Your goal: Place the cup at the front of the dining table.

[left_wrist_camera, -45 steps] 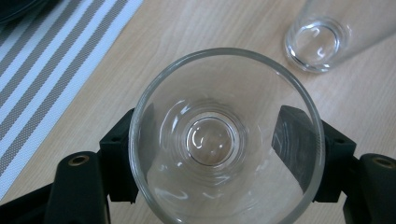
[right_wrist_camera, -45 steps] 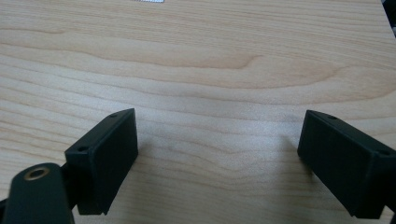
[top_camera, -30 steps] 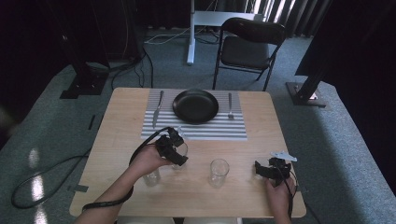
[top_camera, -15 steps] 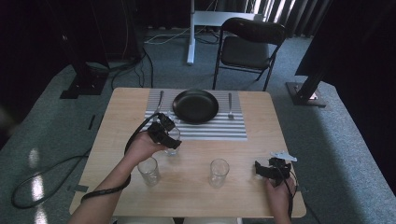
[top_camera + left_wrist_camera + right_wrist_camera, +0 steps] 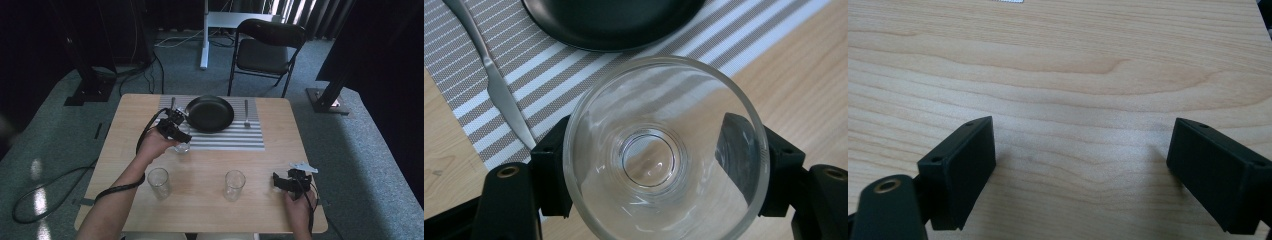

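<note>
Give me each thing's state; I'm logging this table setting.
Carried glass: upright, empty, clamped between the left gripper's jaws.
Left gripper: shut on the glass, over the striped placemat edge.
Right gripper: open, empty, low over the table.
Two other glasses: upright, empty.
Black plate: empty.
Folding chair: unfolded.

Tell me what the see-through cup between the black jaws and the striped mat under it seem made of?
The clear tumbler looks like glossy glass: the jaws show through it. The grey-and-white striped placemat looks woven, perhaps vinyl or fabric, with a fine mesh texture.
</note>
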